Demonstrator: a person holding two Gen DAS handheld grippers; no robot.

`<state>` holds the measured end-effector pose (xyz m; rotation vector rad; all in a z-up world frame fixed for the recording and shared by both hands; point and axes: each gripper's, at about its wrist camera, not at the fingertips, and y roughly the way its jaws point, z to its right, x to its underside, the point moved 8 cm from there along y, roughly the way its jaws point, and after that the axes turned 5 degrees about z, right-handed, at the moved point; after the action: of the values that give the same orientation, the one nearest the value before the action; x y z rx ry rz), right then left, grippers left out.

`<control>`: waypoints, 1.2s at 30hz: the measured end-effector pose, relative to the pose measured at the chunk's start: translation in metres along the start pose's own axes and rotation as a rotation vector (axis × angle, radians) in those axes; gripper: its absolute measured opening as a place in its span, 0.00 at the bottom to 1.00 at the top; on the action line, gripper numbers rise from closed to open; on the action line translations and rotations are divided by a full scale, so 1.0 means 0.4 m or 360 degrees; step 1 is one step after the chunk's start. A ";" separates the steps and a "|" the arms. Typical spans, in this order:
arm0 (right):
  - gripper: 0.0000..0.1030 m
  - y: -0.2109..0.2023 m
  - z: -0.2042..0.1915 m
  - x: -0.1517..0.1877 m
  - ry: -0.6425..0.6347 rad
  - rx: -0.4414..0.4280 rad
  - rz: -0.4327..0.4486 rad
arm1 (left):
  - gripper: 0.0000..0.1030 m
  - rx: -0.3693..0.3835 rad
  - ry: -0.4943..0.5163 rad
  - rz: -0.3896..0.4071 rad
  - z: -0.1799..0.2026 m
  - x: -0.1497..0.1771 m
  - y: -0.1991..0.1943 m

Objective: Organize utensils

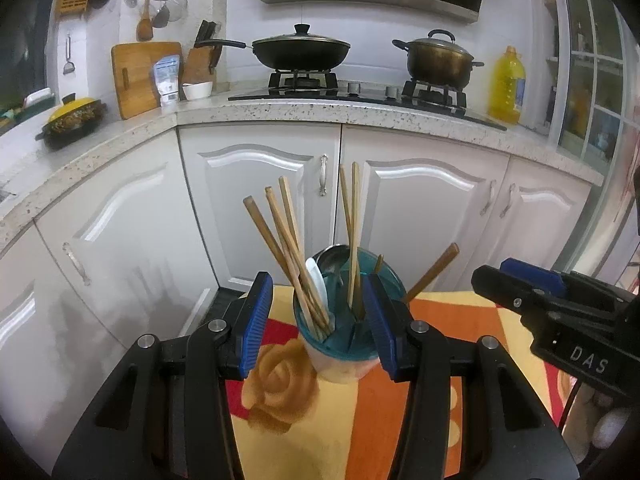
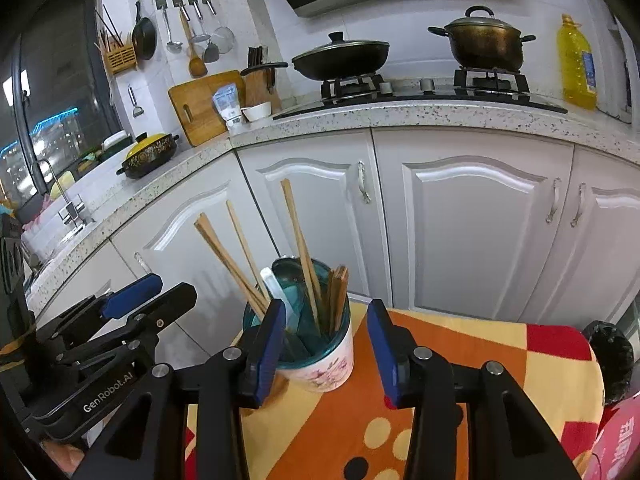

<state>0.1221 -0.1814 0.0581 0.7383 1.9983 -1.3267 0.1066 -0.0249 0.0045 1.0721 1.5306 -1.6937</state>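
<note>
Left tongs (image 1: 318,312) fill the foreground of the left wrist view, 2 blue pads parted and clear of everything; the cup (image 1: 340,356) sits in the gap between them, its rim untouched. Right tongs (image 2: 328,340) likewise released, 2 blue pads apart, nothing gripped; in the right wrist view the cup (image 2: 324,360) stands just ahead of the left pad.

Cup: 1, white with pink floral print and a teal insert, upright near the far edge of the surface (image 1: 460,320), which carries an orange, yellow and red patterned cloth. Contents: wooden chopsticks (image 1: 288,248) leaning out in several directions, roughly 7 by count in the left wrist view, though overlap makes the exact figure uncertain. Also in the cup: 1 metal spoon (image 1: 334,260), bowl up, and 1 white plastic spoon (image 1: 318,284).

Background: white cabinet doors under a speckled counter (image 1: 320,114). On the stove, 1 lidded black wok (image 1: 300,54) and 1 lidded dark pot (image 1: 438,62). 1 yellow oil bottle (image 1: 508,86) to the right. 1 wooden cutting board (image 1: 140,76) to the left.
</note>
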 end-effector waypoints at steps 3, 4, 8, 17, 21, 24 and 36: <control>0.40 -0.004 0.006 0.013 0.0016 0.0013 -0.0008 | 0.45 -0.0090 0.0026 0.0010 -0.003 0.010 -0.012; 0.40 -0.007 0.008 0.018 0.0021 0.0016 -0.0012 | 0.46 -0.0117 0.0032 0.0007 -0.004 0.016 -0.013; 0.40 -0.015 0.016 0.028 0.0007 0.0046 -0.0016 | 0.46 -0.0132 0.0013 -0.0012 -0.004 0.030 -0.016; 0.41 -0.040 0.033 0.027 0.0032 0.0059 -0.0003 | 0.46 -0.0204 0.0015 0.0007 -0.006 0.035 -0.045; 0.41 -0.044 0.031 0.027 0.0034 0.0055 -0.0001 | 0.46 -0.0239 0.0016 0.0023 -0.008 0.032 -0.055; 0.42 -0.047 0.028 0.027 0.0030 0.0052 0.0002 | 0.46 -0.0246 0.0005 0.0008 -0.011 0.033 -0.057; 0.49 -0.044 0.003 0.043 -0.0011 0.0035 -0.0014 | 0.46 -0.0309 0.0020 -0.0007 -0.024 0.046 -0.070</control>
<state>0.0983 -0.1867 0.0553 0.7350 1.9870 -1.3562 0.0751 -0.0100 0.0024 0.9799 1.6681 -1.5080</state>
